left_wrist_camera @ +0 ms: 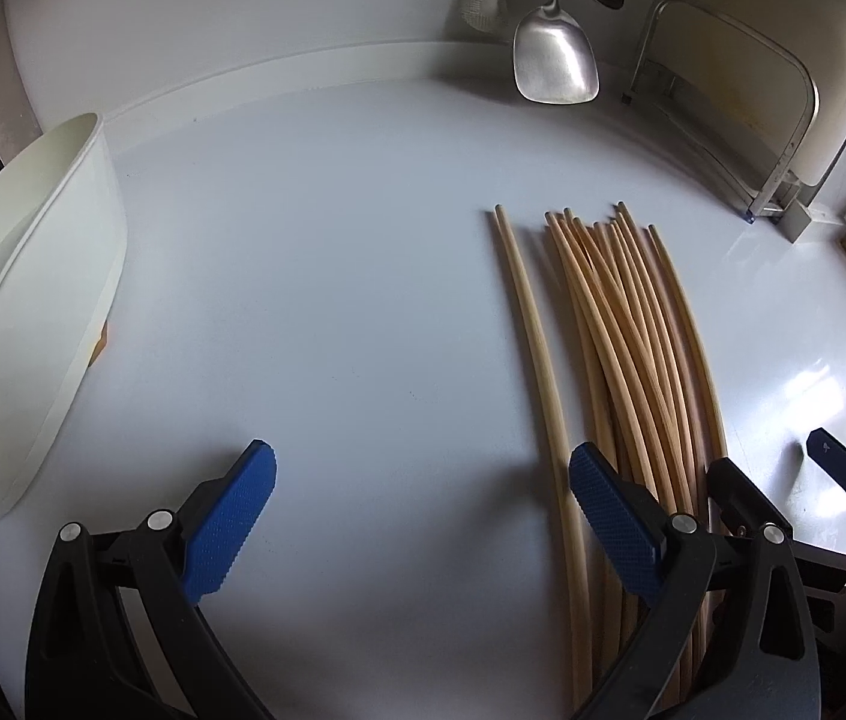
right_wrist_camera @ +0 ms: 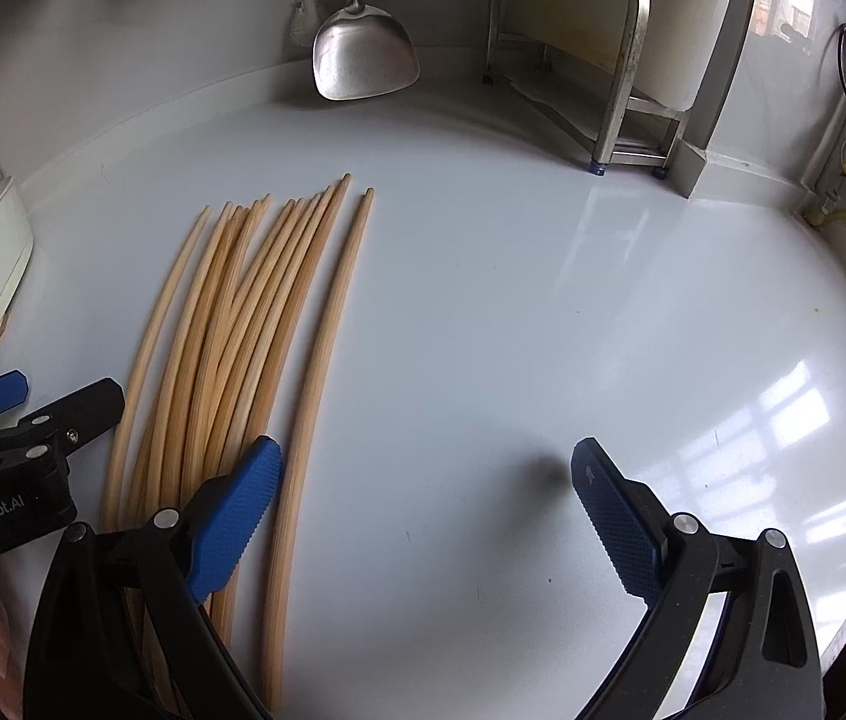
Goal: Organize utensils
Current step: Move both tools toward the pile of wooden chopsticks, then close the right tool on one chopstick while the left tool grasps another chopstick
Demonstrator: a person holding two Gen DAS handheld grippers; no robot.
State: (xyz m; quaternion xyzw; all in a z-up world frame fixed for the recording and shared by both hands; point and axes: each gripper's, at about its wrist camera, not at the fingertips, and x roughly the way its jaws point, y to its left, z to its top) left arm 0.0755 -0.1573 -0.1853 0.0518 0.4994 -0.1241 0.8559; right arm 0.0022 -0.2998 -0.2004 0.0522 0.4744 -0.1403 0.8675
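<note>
We hold both the left gripper [left_wrist_camera: 423,516] and right gripper [right_wrist_camera: 426,516] wide open, empty; chopsticks [left_wrist_camera: 621,348] lie lengthwise between them on the bench [left_wrist_camera: 333,300].

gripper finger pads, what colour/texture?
Blue, with a fine knurled grid texture. Clearest in the left wrist view, on the left gripper's pads.

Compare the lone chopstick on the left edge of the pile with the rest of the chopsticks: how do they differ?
The lone chopstick lies apart, bare counter on both sides; the bunched chopsticks touch and cross each other. The lone one looks paler, the bunch more orange-tan. The lone one runs beside the left gripper's right finger; the bunch passes under it. All lie flat, tips pointing away.
</note>
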